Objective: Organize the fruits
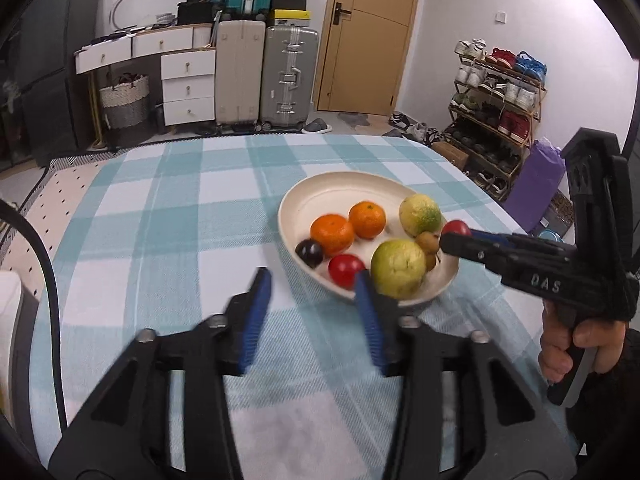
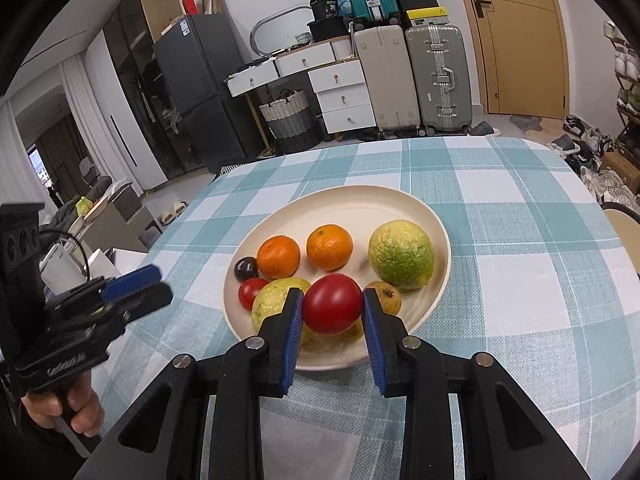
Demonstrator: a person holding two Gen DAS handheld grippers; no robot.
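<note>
Over the plate [image 2: 436,240] on the counter [image 2: 520,220], the right tongs [image 2: 332,306] grip a red tomato [image 2: 332,303] across its round middle; it looks smooth, soft and easily bruised, with no clear long axis. Left tongs [image 1: 312,300] stand open and empty beside the plate

White walls, wooden door [image 1: 368,32], suitcases [image 1: 266,76], shoe rack [image 1: 496,108].
</note>
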